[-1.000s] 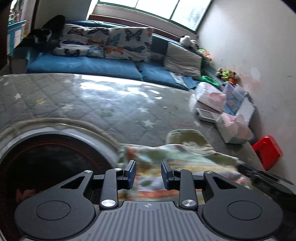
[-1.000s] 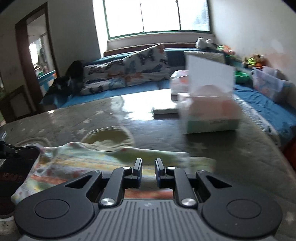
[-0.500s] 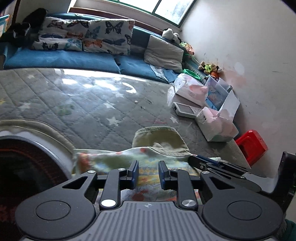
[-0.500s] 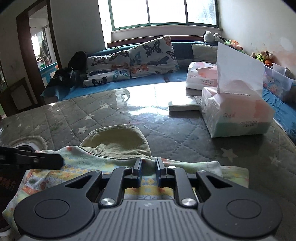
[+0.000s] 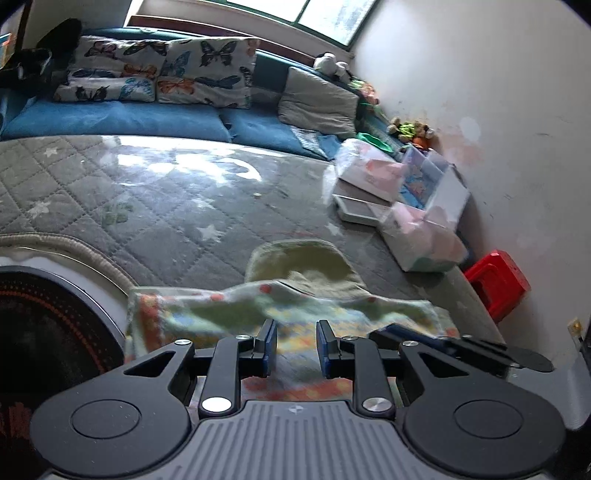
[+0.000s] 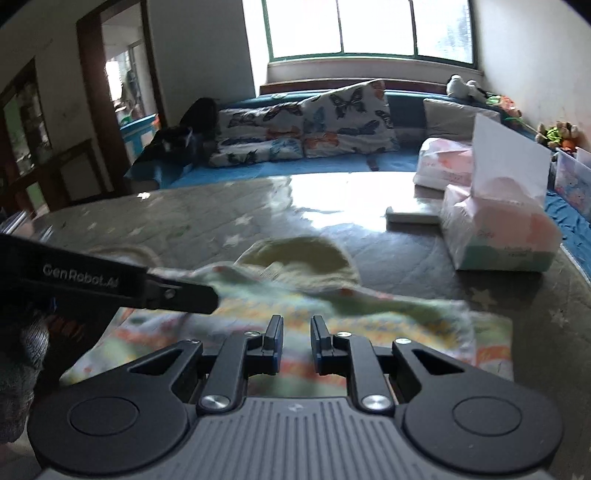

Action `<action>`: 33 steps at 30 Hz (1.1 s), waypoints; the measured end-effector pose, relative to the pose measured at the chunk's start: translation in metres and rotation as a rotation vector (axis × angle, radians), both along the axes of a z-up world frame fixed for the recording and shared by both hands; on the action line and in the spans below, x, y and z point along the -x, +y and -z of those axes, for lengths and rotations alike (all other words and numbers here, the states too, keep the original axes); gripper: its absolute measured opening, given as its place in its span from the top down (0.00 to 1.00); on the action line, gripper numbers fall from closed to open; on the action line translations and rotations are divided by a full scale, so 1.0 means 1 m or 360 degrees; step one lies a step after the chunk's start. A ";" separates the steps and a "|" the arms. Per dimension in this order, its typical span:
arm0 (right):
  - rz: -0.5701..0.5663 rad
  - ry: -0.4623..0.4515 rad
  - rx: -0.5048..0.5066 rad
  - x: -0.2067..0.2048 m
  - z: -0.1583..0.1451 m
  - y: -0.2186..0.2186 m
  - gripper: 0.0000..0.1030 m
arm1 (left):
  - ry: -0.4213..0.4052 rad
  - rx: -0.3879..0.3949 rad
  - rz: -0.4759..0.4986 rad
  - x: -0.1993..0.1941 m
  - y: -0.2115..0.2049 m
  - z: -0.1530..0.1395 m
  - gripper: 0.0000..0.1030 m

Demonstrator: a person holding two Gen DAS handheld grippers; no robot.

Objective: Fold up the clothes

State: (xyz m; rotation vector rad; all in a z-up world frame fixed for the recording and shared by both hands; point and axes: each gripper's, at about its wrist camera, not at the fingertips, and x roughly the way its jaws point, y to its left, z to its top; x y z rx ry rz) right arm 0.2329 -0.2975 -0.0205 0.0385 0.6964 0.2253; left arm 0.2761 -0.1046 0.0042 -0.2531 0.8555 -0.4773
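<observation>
Two hand-held grippers, left gripper (image 5: 293, 349) and right gripper (image 6: 296, 343), each pinch the near edge of a colourful patterned garment (image 5: 229, 314), likely carrying it over for a fold. It lies on the quilted mat (image 5: 147, 206); beyond it, tissue boxes (image 6: 502, 236).

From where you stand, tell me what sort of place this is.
Most likely a lived-in room in a home. A blue sofa with butterfly-print pillows runs under a wide window, soft toys sit along the wall, and a colourful garment lies on a quilted star-patterned table cover.
</observation>
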 end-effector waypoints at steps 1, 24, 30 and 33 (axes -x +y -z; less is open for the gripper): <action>-0.0011 0.0005 0.0008 0.004 0.000 0.002 0.85 | -0.0001 -0.0006 0.0014 0.005 -0.002 0.000 0.76; 0.0091 -0.0093 0.0001 0.100 0.002 -0.016 0.69 | -0.0131 -0.0131 0.0096 0.088 0.008 0.006 0.74; 0.0269 -0.0118 0.0012 0.096 0.005 -0.041 0.68 | -0.0116 -0.0133 0.0045 0.094 0.020 0.011 0.74; 0.0336 -0.0083 -0.0008 0.095 0.011 -0.054 0.68 | -0.0110 -0.0129 0.0022 0.096 0.025 0.012 0.74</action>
